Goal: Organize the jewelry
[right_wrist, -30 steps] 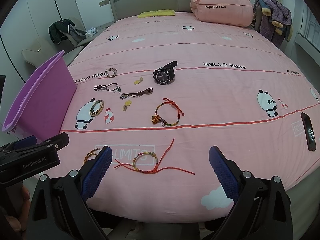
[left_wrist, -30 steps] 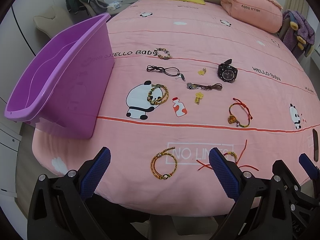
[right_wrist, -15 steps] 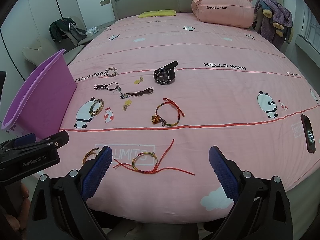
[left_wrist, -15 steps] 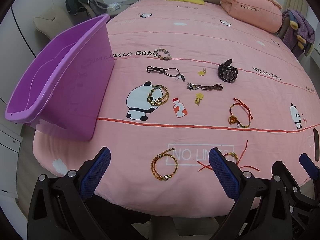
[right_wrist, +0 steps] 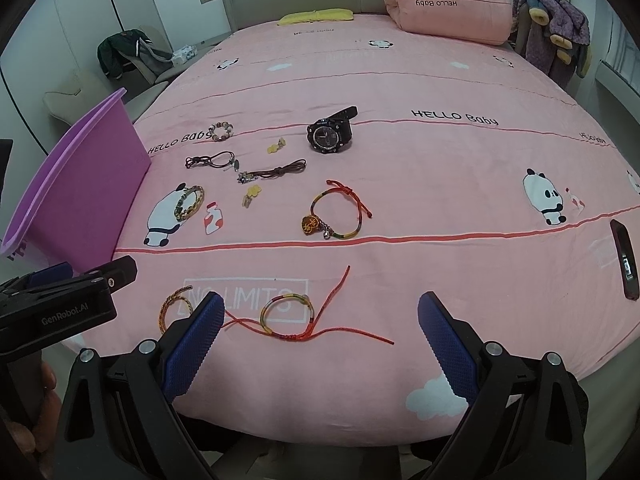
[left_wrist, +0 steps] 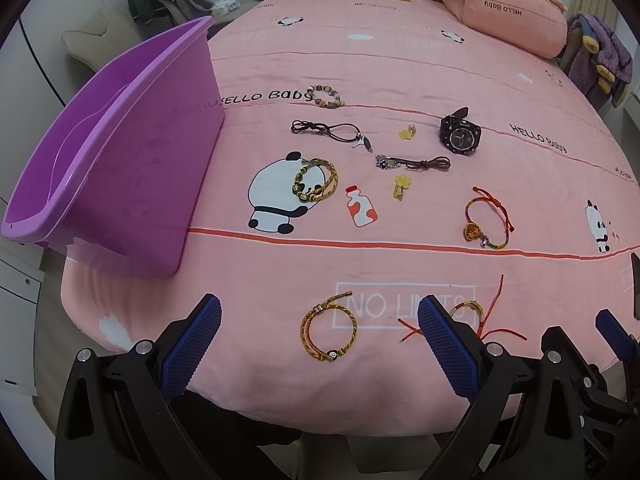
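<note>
Jewelry lies spread on a pink bedspread (left_wrist: 400,60). My left gripper (left_wrist: 320,344) is open and empty, hovering at the bed's near edge over a gold braided bracelet (left_wrist: 329,333). My right gripper (right_wrist: 318,344) is open and empty over a red-string bracelet (right_wrist: 286,314). Farther off lie a black watch (left_wrist: 460,136), a bead bracelet (left_wrist: 326,96), two dark cord necklaces (left_wrist: 332,132), a gold bracelet (left_wrist: 315,180) on a panda print, yellow charms (left_wrist: 401,186) and a red bracelet with a gold pendant (left_wrist: 486,218). A purple bin (left_wrist: 108,148) stands at the left.
A pink pillow (right_wrist: 448,8) and a yellow item (right_wrist: 316,17) lie at the headboard. A dark phone (right_wrist: 624,258) lies at the bed's right edge. A chair with clothes (right_wrist: 128,56) stands left of the bed, and purple garments (right_wrist: 556,36) hang at the right.
Both grippers have crept slightly forward toward the bed. Nothing on the bed has moved, and both stay open.
</note>
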Demonstrator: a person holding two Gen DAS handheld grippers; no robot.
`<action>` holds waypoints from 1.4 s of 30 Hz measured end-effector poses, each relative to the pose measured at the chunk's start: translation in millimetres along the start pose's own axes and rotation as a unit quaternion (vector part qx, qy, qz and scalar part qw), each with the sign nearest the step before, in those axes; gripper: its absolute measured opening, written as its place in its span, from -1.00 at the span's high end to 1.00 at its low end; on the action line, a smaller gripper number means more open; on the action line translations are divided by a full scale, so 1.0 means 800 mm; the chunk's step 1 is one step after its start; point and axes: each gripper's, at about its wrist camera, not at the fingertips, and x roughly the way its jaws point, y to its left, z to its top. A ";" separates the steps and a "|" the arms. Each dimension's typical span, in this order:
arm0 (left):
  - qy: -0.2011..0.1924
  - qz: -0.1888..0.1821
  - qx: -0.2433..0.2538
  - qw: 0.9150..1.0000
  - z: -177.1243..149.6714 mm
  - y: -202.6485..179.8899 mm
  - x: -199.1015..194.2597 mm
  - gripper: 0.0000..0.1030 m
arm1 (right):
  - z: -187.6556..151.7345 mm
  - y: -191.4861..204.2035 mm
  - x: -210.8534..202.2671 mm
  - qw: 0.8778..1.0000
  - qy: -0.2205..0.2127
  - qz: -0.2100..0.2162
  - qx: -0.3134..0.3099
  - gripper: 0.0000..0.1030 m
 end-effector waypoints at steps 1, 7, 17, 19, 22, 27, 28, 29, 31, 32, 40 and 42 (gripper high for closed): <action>0.002 -0.001 0.001 1.000 -0.001 0.000 0.004 -0.88 | -0.002 -0.001 0.004 1.000 0.003 0.002 0.001 -0.81; 0.014 -0.004 0.009 1.000 -0.010 0.002 0.030 -0.88 | -0.014 -0.009 0.033 0.999 0.030 0.013 0.004 -0.80; 0.045 0.001 0.013 0.999 -0.032 0.025 0.085 -0.88 | -0.031 -0.009 0.071 0.998 0.053 0.018 -0.007 -0.80; 0.049 -0.007 0.008 0.999 -0.035 0.029 0.093 -0.88 | -0.032 -0.010 0.077 0.998 0.055 0.016 -0.008 -0.80; 0.049 -0.013 0.004 0.999 -0.038 0.035 0.103 -0.88 | -0.036 -0.008 0.089 0.998 0.065 0.023 -0.012 -0.80; 0.046 -0.021 0.010 0.999 -0.047 0.038 0.115 -0.88 | -0.043 0.003 0.106 0.996 0.079 0.020 -0.033 -0.80; 0.048 -0.026 0.010 0.998 -0.048 0.039 0.117 -0.88 | -0.044 0.005 0.108 0.996 0.080 0.018 -0.037 -0.80; 0.052 -0.035 0.009 0.998 -0.051 0.041 0.119 -0.88 | -0.045 0.006 0.111 0.996 0.081 0.016 -0.041 -0.80; 0.053 -0.048 0.009 0.997 -0.056 0.044 0.120 -0.88 | -0.046 0.008 0.116 0.995 0.085 0.017 -0.044 -0.80; 0.050 -0.048 0.011 0.998 -0.058 0.045 0.120 -0.88 | -0.047 0.008 0.119 0.995 0.087 0.017 -0.044 -0.80; 0.051 -0.052 0.014 0.997 -0.066 0.041 0.126 -0.88 | -0.048 0.013 0.131 0.994 0.088 0.003 -0.057 -0.80; 0.051 -0.056 0.018 0.997 -0.069 0.036 0.125 -0.88 | -0.049 0.014 0.132 0.994 0.087 -0.001 -0.062 -0.80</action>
